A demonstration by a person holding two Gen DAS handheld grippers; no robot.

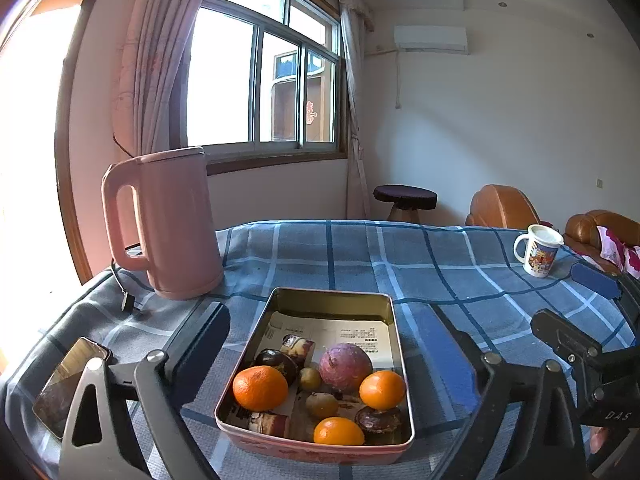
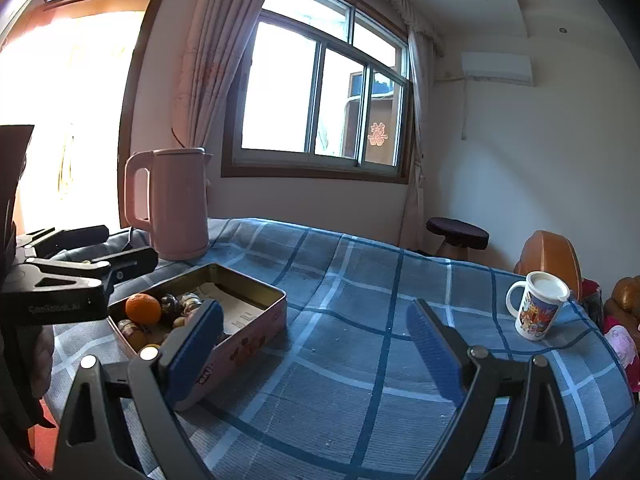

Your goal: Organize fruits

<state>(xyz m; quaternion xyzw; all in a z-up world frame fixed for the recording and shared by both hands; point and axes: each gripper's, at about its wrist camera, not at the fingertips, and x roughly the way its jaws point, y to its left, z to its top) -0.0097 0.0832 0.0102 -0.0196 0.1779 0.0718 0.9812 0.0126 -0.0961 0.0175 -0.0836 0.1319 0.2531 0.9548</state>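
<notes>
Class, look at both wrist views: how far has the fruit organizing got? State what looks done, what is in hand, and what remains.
Done: three oranges, a purple fruit and smaller pieces lie in the tin; whether that is sorted or unsorted cannot be told. In hand: nothing. The left hand-held gripper is open around the tin, and the right hand-held gripper is open over bare tablecloth. Left: any further sorting.

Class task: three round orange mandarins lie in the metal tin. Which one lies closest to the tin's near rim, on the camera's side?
The round orange mandarin at the front middle, almost against the rectangular metal tin's near rim. The other two lie farther back, at the left and right sides.
</notes>
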